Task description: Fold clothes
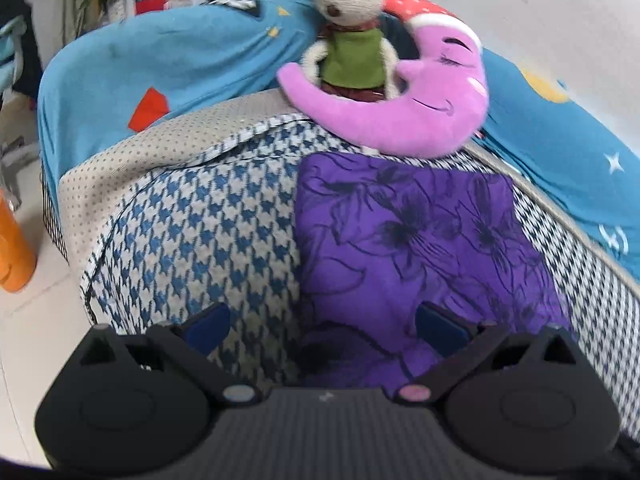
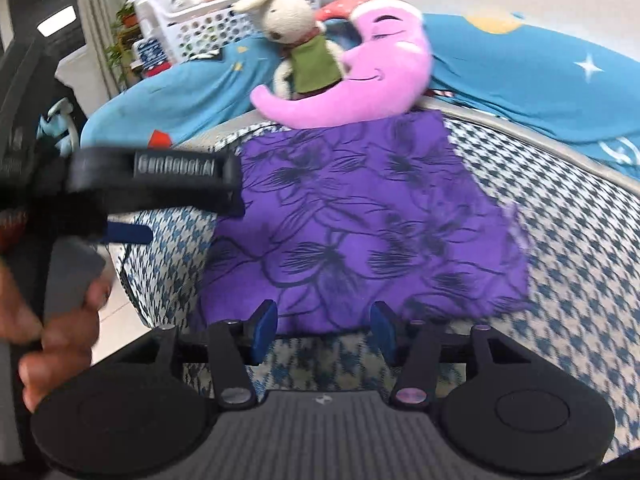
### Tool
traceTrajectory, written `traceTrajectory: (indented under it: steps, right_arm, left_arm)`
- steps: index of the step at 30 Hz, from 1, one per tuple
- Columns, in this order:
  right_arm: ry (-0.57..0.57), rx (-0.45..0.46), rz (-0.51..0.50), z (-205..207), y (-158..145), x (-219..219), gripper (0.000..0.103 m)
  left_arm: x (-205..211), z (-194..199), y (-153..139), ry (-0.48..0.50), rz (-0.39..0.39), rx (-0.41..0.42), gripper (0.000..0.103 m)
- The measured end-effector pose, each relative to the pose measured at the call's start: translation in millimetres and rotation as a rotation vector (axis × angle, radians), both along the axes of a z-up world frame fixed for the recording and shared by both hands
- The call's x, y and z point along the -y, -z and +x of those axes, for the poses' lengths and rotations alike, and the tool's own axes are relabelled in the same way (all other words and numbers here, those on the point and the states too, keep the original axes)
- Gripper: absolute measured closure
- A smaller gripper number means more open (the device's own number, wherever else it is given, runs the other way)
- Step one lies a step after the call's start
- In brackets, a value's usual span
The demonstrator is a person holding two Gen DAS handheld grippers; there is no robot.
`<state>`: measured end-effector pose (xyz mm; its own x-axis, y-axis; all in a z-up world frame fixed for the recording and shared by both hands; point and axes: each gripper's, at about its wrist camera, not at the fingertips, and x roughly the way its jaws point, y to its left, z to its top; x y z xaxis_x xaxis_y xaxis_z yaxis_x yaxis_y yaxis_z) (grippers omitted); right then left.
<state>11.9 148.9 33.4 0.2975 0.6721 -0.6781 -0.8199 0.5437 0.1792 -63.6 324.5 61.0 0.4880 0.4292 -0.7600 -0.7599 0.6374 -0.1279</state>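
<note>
Both my left gripper (image 1: pixel 322 326) and right gripper (image 2: pixel 322 330) hover spread and empty above the purple flower-printed cloth (image 2: pixel 360 216), lying flat on the houndstooth bedcover (image 2: pixel 576 264); thin, limp, light, I judge, so I'd pinch its near corners.

Purple dark-flowered cloth (image 2: pixel 360 216), blue-white houndstooth cover (image 1: pixel 208 232), pink moon pillow (image 1: pixel 420 108), green-vested cream rabbit (image 1: pixel 352 40)

The moon pillow (image 2: pixel 360 80) covers the far edge of the purple cloth (image 2: pixel 360 216); the cloth's right edge is smeared by motion blur. In the left wrist view the left gripper (image 1: pixel 324 330) hides the cloth's near edge at the bottom. At the left of the right wrist view, the hand (image 2: pixel 52 320) is blurred and cut off by the frame edge. The rabbit (image 1: pixel 352 28) loses its ears at the top edge.
</note>
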Motion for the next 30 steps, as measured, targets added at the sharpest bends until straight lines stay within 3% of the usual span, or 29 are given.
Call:
traceTrajectory:
  steps: [3,10,19,30]
  right_arm:
    - [0.012,-0.003,0.003,6.6,-10.5,13.2,0.049]
    - [0.008,0.032,-0.032,6.4,-28.6,36.9,0.036]
    - [0.008,0.069,-0.096,8.8,-23.8,46.8,0.032]
    - [0.109,-0.001,-0.119,35.8,-12.9,47.6,0.027]
  left_arm:
    - [13.9,4.5,-0.1,0.019,0.045,-0.03,0.0]
    - [37.9,8.3,3.7,0.046,0.033,-0.057,0.0]
    - [58.1,5.7,4.0,0.047,0.035,-0.071,0.0]
    - [64.1,0.7,15.7,0.039,0.052,-0.113,0.0]
